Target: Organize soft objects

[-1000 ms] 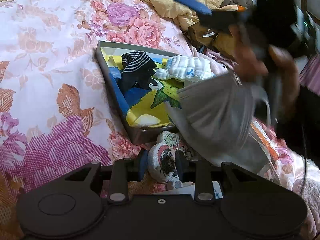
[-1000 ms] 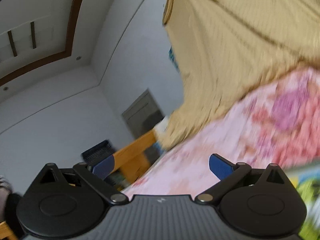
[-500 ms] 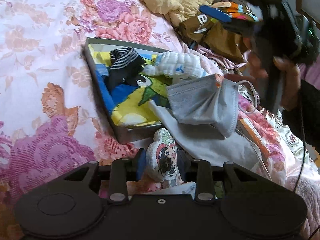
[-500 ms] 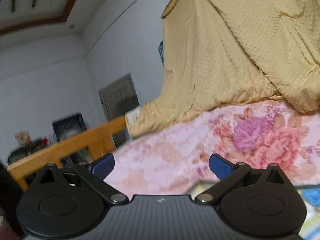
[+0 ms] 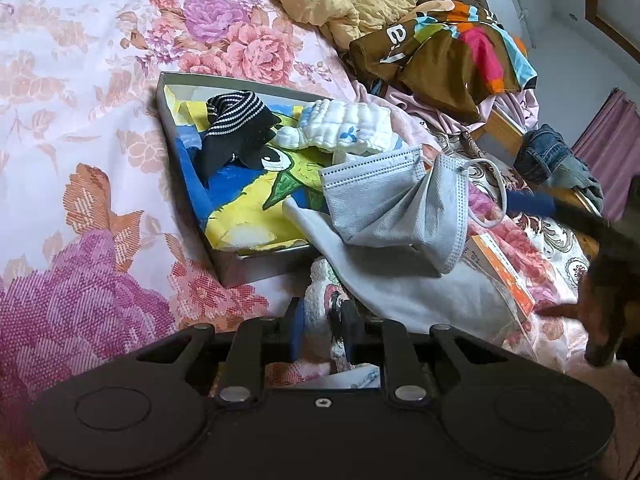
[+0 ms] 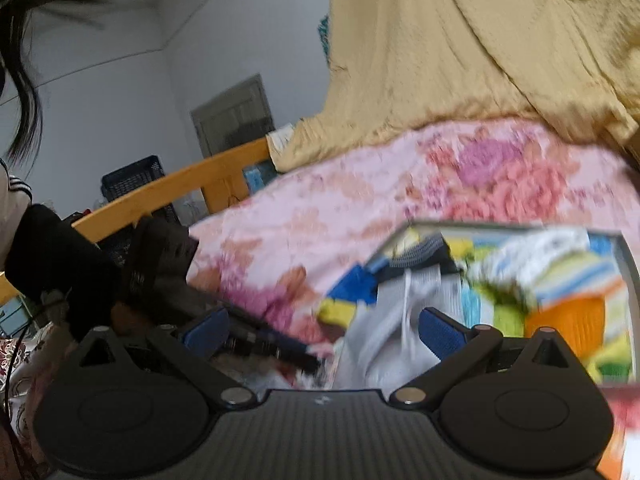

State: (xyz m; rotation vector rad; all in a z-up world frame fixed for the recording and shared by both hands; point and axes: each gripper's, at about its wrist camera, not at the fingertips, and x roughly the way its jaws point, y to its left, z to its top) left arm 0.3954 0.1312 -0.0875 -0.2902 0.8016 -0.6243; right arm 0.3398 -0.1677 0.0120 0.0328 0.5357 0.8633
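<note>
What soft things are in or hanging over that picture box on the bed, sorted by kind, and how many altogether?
Striped black sock: 1
White quilted cloth: 1
Grey face mask, draped over the box edge: 1
Total: 3

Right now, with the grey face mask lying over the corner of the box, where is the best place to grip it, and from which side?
Grip the grey face mask at its folded, bunched right end, where the layers double up and lift off the bedding. Come in from the right with the open right claw. The ear loop there is thin and would probably slip. The mask's left edge lies flat on the box.
</note>
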